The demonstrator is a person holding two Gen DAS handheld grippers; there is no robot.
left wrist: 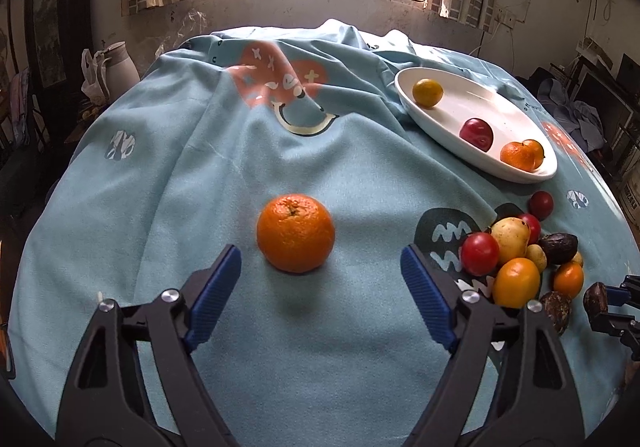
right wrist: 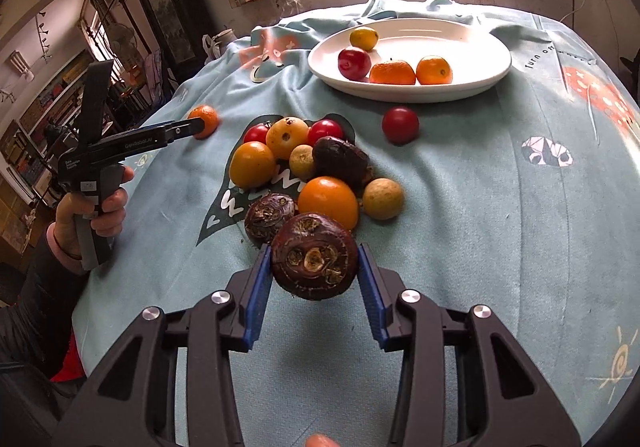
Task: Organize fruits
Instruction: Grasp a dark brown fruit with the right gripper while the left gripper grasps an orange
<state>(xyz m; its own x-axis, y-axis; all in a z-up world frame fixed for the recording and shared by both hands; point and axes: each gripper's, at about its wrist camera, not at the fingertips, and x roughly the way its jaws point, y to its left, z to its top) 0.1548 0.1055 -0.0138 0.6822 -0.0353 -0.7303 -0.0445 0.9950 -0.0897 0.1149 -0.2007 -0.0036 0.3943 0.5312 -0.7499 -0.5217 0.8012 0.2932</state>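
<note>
Altogether, four fruits (right wrist: pixel 392 73) lie on one white plate (right wrist: pixel 472 43).

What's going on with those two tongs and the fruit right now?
Left tongs open, tangerine just ahead, untouched. Right tongs shut on dark brown bulb. Plate holds four fruits. Path clear.

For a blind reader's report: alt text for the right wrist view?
The right gripper grips a dark bulb above a blue cloth. Behind it lies a fruit pile, then a white plate holding four fruits.
</note>
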